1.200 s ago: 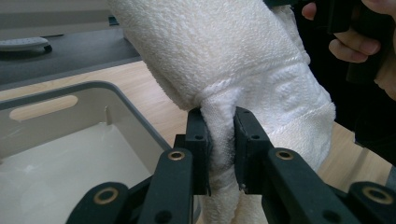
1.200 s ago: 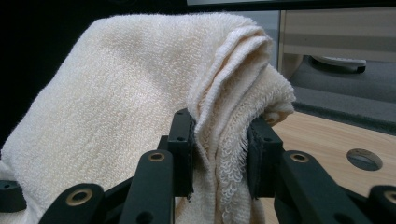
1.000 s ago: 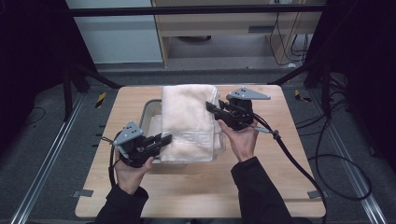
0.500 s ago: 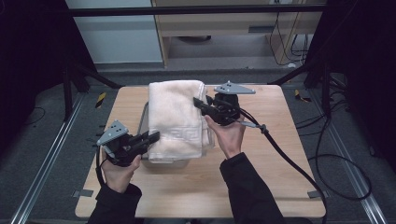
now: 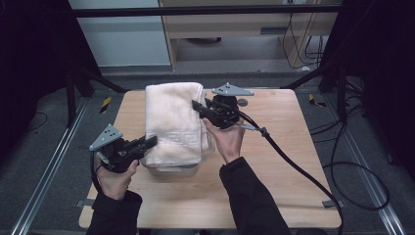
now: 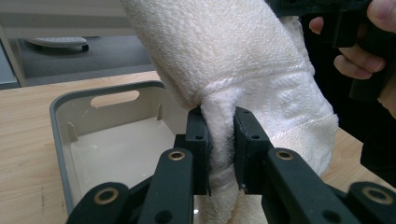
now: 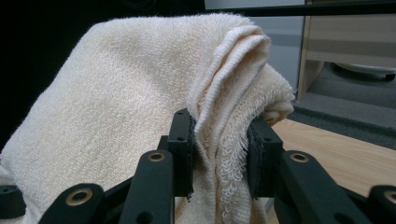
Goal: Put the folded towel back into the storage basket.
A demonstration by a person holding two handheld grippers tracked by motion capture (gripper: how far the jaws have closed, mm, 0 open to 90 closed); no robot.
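A folded cream towel (image 5: 172, 122) hangs between both grippers above a shallow grey tub (image 5: 171, 170). My left gripper (image 5: 152, 141) is shut on the towel's near left edge; in the left gripper view its pads pinch a fold of the towel (image 6: 243, 70), with the grey tub (image 6: 63, 140) below. My right gripper (image 5: 195, 105) is shut on the far right edge, and in the right gripper view the layered edge of the towel (image 7: 140, 102) is squeezed between its jaws. The towel hides most of the tub in the high view.
The wooden table (image 5: 284, 161) has bare surface to the right and front of the tub. A black cable (image 5: 293, 164) trails from the right gripper across the table's right half. A cabinet (image 5: 235, 29) stands behind the table.
Both hands have carried the towel leftward across the table. The towel now hangs further to the left over the tub. Both grips on it are unchanged.
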